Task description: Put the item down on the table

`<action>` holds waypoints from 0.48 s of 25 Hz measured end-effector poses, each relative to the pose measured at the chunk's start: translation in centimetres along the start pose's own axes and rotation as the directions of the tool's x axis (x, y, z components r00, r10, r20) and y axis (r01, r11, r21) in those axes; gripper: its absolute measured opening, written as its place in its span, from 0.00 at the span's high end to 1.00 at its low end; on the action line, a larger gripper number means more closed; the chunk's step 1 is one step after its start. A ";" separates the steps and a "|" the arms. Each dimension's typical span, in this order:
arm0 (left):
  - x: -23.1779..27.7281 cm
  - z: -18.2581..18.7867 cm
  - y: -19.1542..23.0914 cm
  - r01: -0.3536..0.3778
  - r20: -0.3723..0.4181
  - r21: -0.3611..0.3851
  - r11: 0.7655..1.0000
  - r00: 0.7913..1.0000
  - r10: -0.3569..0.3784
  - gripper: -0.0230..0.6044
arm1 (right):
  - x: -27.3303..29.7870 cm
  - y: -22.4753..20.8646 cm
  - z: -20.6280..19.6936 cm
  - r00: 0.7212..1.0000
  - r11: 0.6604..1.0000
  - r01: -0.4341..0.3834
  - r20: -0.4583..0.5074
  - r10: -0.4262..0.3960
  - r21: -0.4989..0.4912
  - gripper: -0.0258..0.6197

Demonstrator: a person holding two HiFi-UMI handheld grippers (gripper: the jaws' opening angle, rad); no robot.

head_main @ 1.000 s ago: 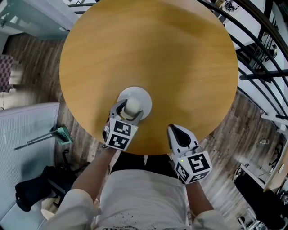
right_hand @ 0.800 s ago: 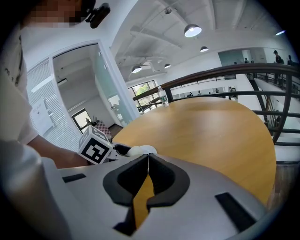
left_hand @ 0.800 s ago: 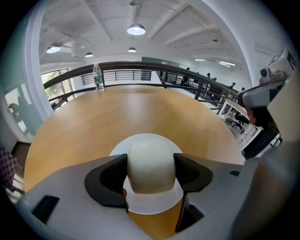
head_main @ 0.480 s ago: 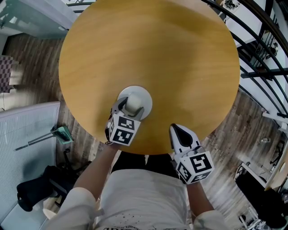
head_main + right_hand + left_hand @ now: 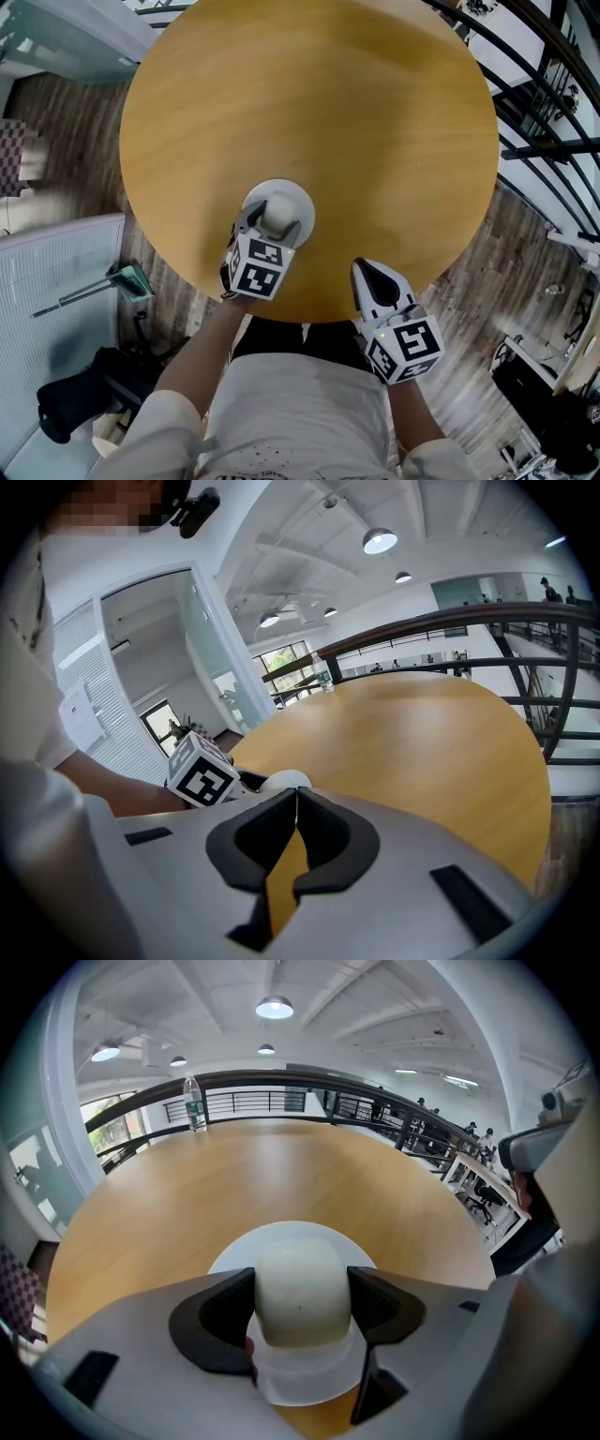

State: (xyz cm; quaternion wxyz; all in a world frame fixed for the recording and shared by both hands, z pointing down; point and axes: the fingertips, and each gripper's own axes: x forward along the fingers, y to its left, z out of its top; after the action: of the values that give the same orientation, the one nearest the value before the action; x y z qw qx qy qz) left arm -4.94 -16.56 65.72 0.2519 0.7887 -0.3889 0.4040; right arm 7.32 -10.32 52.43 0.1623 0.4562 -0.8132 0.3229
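White cup (image 5: 300,1288), maybe, in L gripper (image 5: 301,1303)

The item (image 5: 277,214) is showing as a cream-white, rounded, dome-topped body rising from a wide, round white base. It is standing upright near the table's (image 5: 356,122) near edge, towards the person's left. The left gripper (image 5: 274,221) is holding it, with the dark fingers (image 5: 220,1312) pressing on the two sides of the rounded body. The base is spreading out beyond the fingers; whether it is touching the tabletop cannot be told.
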 end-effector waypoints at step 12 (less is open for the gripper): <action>0.8 -0.1 0.0 -0.005 -0.031 -0.004 1.000 1.000 0.005 0.46 | -0.2 -0.2 0.0 1.000 1.000 0.002 0.000 -0.002 0.000 0.92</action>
State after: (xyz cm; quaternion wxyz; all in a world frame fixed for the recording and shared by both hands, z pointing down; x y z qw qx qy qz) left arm -4.71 -16.82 66.43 0.2584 0.7808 -0.3877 0.4162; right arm 7.56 -10.31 52.37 0.1628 0.4571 -0.8127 0.3227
